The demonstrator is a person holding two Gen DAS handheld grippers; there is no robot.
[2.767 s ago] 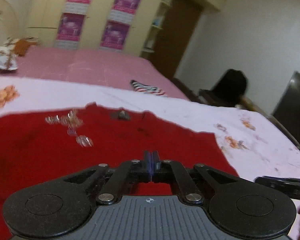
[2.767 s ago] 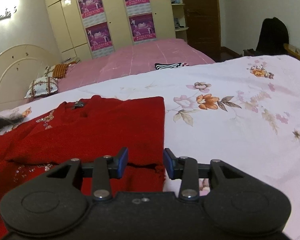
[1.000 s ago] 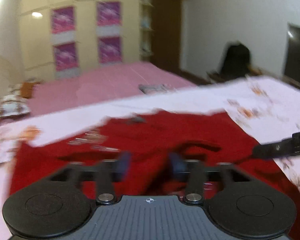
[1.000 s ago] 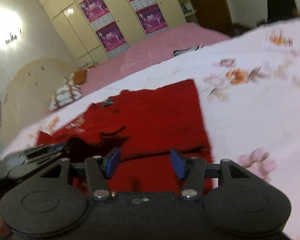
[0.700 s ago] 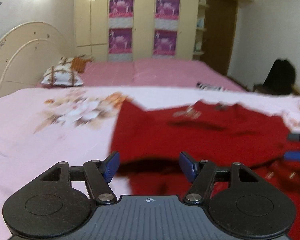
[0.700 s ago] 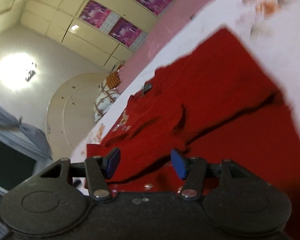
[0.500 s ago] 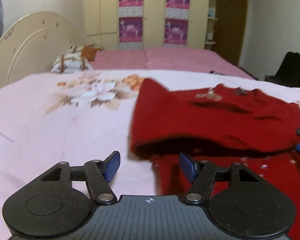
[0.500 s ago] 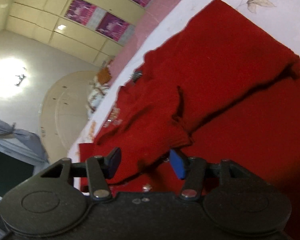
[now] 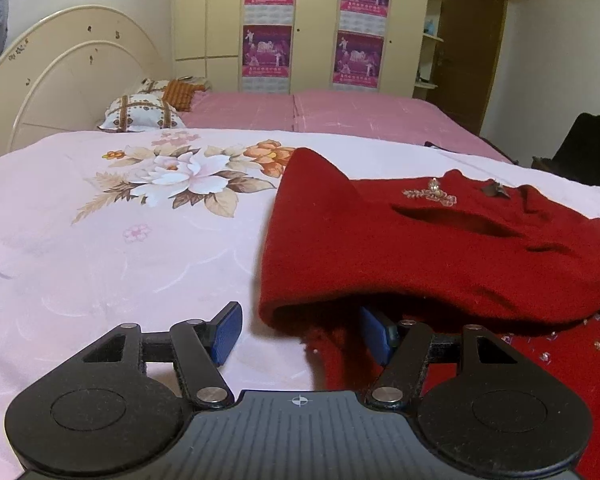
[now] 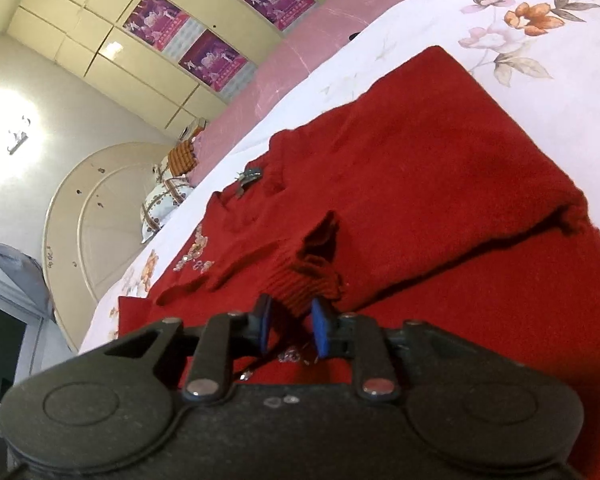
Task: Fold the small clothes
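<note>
My right gripper (image 10: 288,326) has just been closing around a ribbed cuff (image 10: 306,280) of the red sweater (image 10: 440,184); whether the pads pinch it I cannot tell. My left gripper (image 9: 300,330) stands apart at the folded edge. The sweater lies on the floral bedsheet (image 9: 100,240), headboard (image 9: 68,80) beyond.

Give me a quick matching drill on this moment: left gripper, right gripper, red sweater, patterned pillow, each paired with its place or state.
1 left gripper
2 right gripper
3 red sweater
4 patterned pillow

A by the cream headboard
B jaws wide, at the folded edge
C jaws have just been closing around the ribbed cuff
D partly folded on the floral sheet

Pairs: 1-B, 2-C, 3-D, 4-A
</note>
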